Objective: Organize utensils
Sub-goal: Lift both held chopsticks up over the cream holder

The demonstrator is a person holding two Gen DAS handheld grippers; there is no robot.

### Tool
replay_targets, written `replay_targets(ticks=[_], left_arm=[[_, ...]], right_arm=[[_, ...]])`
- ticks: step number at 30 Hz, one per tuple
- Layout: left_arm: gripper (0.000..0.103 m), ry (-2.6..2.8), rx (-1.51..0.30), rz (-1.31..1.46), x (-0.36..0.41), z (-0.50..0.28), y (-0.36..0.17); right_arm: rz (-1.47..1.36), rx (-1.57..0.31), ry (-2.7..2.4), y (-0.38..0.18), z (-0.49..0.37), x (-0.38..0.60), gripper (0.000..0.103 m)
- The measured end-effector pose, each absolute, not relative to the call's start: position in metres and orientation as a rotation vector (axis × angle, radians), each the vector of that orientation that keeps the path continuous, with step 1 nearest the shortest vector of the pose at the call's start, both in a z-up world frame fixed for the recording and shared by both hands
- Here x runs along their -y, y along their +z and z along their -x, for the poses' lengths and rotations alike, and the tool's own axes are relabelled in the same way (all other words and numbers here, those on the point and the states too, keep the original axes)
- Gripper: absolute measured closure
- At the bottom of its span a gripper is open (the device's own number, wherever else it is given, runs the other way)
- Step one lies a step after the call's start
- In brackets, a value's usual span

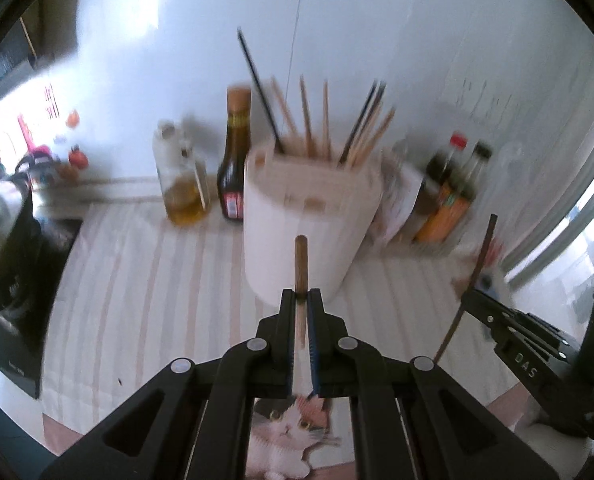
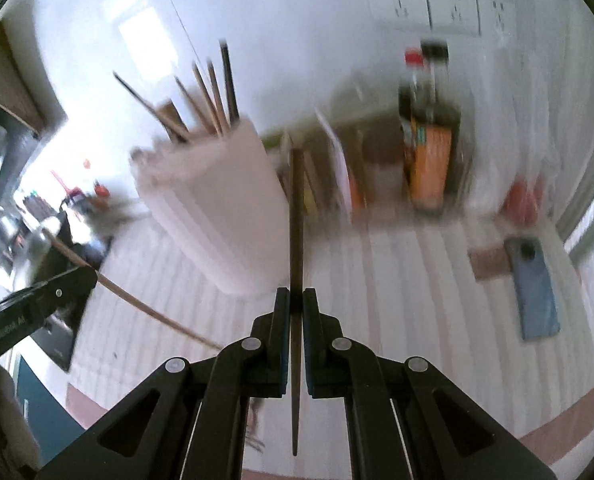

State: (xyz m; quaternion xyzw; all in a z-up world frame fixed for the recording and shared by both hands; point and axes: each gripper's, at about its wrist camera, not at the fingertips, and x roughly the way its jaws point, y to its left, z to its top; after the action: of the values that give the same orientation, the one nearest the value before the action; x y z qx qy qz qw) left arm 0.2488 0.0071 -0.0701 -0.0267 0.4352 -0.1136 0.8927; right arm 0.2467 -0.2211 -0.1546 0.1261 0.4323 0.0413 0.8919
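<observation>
My left gripper is shut on a light brown wooden chopstick whose blunt end sticks up in front of a white utensil holder. The holder stands on the striped mat and has several chopsticks in it, some wooden and some black. My right gripper is shut on a dark brown chopstick that runs straight up past its fingertips. In the left wrist view the right gripper shows at the right with that dark chopstick. The right wrist view shows the left gripper at the left, with its light chopstick and the holder.
Behind the holder stand an oil bottle, a dark sauce bottle and more sauce bottles. A blue phone lies on the striped mat at the right. A black appliance sits at the left edge. Wall sockets are above.
</observation>
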Motion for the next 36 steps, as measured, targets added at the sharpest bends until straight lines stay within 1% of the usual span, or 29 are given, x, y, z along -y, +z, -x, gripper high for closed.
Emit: replay_targets(ticks=[10, 14, 18, 23, 26, 30, 36], left_arm=[[0.1, -0.268, -0.731, 0.078, -0.01, -0.267, 0.028], [0.1, -0.272, -0.691, 0.07, -0.009, -0.285, 0.057], [0.1, -0.264, -0.668, 0.07, -0.01, -0.304, 0.071], [0.1, -0.247, -0.653, 0.048, -0.006, -0.336, 0.082], [0.1, -0.234, -0.65, 0.035, -0.003, -0.359, 0.081], [0.1, -0.238, -0.681, 0.055, -0.002, -0.389, 0.069], [0.1, -0.263, -0.756, 0.095, 0.0, -0.421, 0.041]], right_arm=[[-0.271, -0.69, 0.139, -0.045, -0.287, 0.218, 0.097], [-0.269, -0.64, 0.157, -0.014, -0.309, 0.215, 0.097], [-0.282, -0.591, 0.175, 0.015, -0.336, 0.213, 0.097], [-0.267, -0.525, 0.176, 0.043, -0.369, 0.204, 0.097], [-0.26, -0.498, 0.166, 0.046, -0.389, 0.198, 0.097], [-0.25, -0.475, 0.15, 0.043, -0.412, 0.194, 0.097], [-0.261, -0.485, 0.143, 0.018, -0.44, 0.195, 0.097]])
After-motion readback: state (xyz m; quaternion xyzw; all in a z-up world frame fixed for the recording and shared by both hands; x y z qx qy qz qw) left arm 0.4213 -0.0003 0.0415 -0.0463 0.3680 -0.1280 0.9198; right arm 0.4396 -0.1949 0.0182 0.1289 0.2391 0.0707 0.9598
